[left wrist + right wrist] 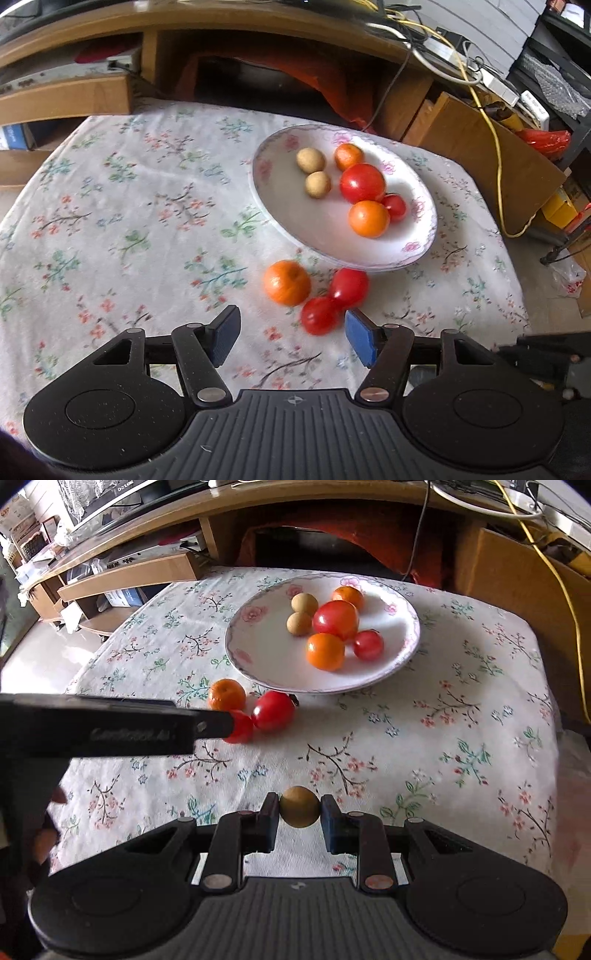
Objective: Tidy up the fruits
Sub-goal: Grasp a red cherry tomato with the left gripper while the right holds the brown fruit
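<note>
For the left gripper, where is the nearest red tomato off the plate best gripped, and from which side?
Across its widest middle, coming from the near side. The tomato touches a second tomato, so the open left gripper should probably straddle it sideways, clear of that contact.

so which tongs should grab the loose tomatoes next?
Left. The left tongs are open right at the nearer tomato beside the plate; the right tongs are shut on a small brown fruit.

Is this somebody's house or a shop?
Most likely a home living room. The fruit sits on a flowered plate on a table with a floral tablecloth. Behind it stand a wooden desk with tangled cables and a cardboard box.
</note>
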The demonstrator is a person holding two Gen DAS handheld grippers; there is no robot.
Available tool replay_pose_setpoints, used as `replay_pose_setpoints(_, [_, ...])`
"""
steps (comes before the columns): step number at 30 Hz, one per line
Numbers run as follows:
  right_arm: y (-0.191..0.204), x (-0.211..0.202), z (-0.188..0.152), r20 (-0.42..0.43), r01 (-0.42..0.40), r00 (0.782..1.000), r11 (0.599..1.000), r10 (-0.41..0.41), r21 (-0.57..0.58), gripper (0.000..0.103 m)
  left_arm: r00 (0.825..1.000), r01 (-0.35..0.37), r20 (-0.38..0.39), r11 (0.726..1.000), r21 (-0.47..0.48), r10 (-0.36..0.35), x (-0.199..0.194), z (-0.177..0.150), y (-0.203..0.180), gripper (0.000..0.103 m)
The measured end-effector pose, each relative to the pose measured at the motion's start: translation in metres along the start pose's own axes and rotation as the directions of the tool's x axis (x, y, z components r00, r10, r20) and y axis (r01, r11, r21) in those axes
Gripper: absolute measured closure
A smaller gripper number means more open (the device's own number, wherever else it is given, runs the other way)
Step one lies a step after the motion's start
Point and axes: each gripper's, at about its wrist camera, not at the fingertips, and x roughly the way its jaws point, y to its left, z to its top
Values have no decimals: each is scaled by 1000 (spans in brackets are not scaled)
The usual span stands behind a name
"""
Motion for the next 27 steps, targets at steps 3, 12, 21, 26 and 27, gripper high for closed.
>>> replay_pose_setpoints(3, [-4,-3,-1,6,-11,1000,1000,11,14,77,1000,14,12,999,29,-15,4,2,-10,35])
replay_pose_setpoints(12, [-13,-4,-1,14,-31,999,999,30,41,77,998,56,25,994,90,-58,15,3,-27,33])
replay_pose_setpoints(21, [-24,-6,-4,5,-11,1000,998,10,56,77,987,160,-30,980,118,-158,1,-9,-31,36])
replay_pose_setpoints(26, [-30,-9,-9,7,1,1000,998,-1,60,77,994,112,-10,984,139,-112,-6,-11,-30,34])
replay_pose_setpoints(27, [-31,-10,-9,9,4,1000,998,-4,64,77,995,95,-10,985,144,-94,-3,-10,-31,34])
